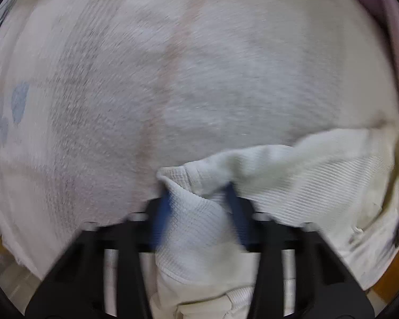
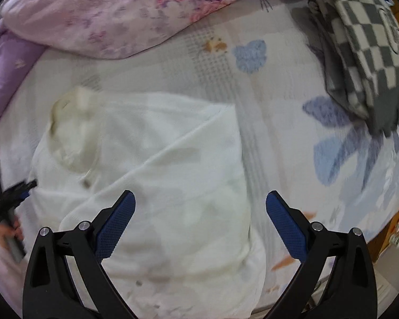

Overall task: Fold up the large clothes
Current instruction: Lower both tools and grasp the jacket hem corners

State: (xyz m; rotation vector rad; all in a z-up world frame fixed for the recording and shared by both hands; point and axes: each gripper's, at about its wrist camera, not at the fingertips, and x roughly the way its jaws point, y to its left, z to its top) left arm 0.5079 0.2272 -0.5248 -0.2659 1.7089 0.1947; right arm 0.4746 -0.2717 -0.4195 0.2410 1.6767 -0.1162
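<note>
Left gripper (image 1: 199, 196): fingers narrowed onto a fold of the white garment (image 1: 292, 175), cloth bunched between the blue pads.
Right gripper (image 2: 200, 210): fingers wide, holding nothing, above the garment.
White garment (image 2: 146, 159): lying on the bed (image 2: 279, 106) near its front edge, partly folded.
Checkered cloth (image 2: 364, 53): far right corner.
Floral quilt (image 2: 119, 13): along the far edge.

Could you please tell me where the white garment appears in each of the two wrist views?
Left wrist: white garment bottom centre, bunched between the left tongs.
Right wrist: garment spread centre-left, beneath the open right tongs.
Shared landmark: the blue-flowered bedsheet.
</note>
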